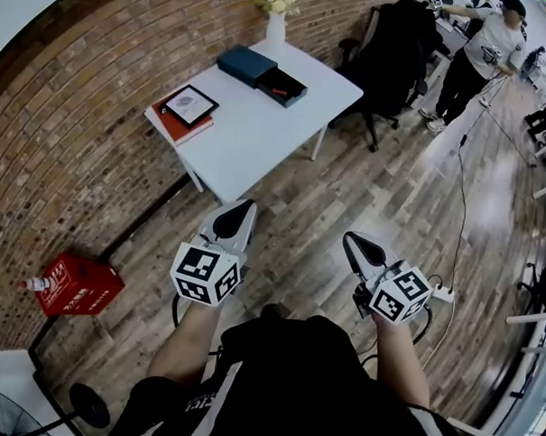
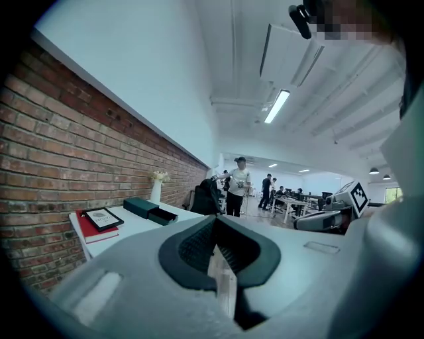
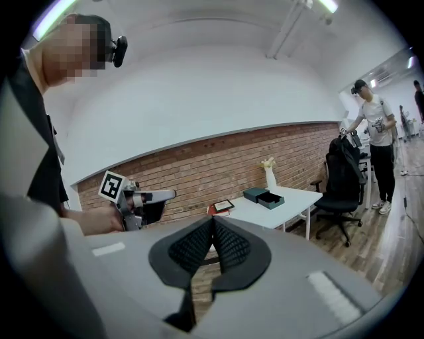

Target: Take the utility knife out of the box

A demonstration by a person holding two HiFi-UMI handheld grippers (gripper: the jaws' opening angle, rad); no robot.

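Note:
A dark teal box (image 1: 246, 64) lies on the white table (image 1: 249, 139) far ahead, with its open tray (image 1: 282, 86) beside it. A small red thing (image 1: 279, 92) in the tray looks like the utility knife. My left gripper (image 1: 244, 208) and right gripper (image 1: 348, 237) are both shut and empty, held over the wooden floor well short of the table. The left gripper view shows its jaws (image 2: 213, 223) closed, with the box (image 2: 141, 206) and tray (image 2: 162, 215) in the distance. From the right gripper (image 3: 212, 222) the tray (image 3: 271, 198) is also far off.
On the table stand a red book with a framed picture (image 1: 188, 105) and a white vase of flowers (image 1: 276, 23). A black office chair (image 1: 393, 55) and a standing person (image 1: 484, 50) are right of the table. A red crate (image 1: 76, 285) sits by the brick wall, a power strip (image 1: 443, 292) on the floor.

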